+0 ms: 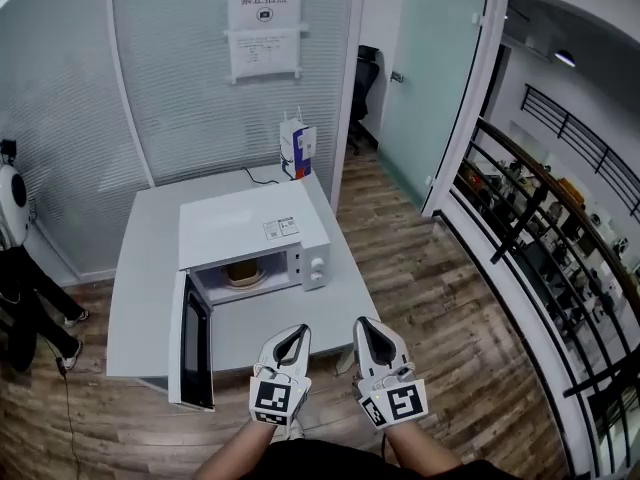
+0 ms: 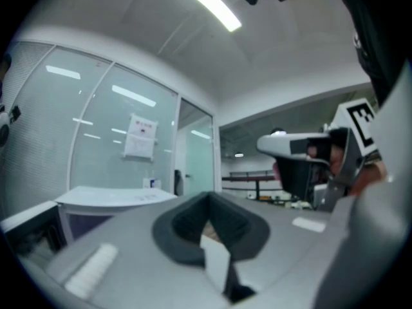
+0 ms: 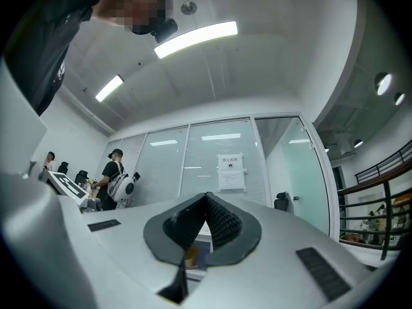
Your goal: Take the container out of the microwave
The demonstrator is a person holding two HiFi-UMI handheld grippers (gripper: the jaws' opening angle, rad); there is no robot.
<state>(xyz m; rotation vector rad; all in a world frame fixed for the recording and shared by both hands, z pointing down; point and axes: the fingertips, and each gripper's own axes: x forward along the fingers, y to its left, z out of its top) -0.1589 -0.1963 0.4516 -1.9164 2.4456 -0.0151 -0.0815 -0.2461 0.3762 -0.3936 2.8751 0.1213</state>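
The left gripper (image 1: 295, 330) is pointing ahead with its jaws pressed together on nothing. The right gripper (image 1: 364, 324) beside it is showing the same, tips meeting and empty. Both are hanging short of the table (image 1: 140, 268), well apart from the microwave (image 1: 255, 226). The door (image 1: 193, 346) is standing open on the left, so the cavity is facing the person. The container (image 1: 243, 273) is sitting inside it, ahead and a little left of both grippers (too small to read its shape). The left gripper is lying nearer, and I judge a straight push forward with jaws parted is what it is needing.
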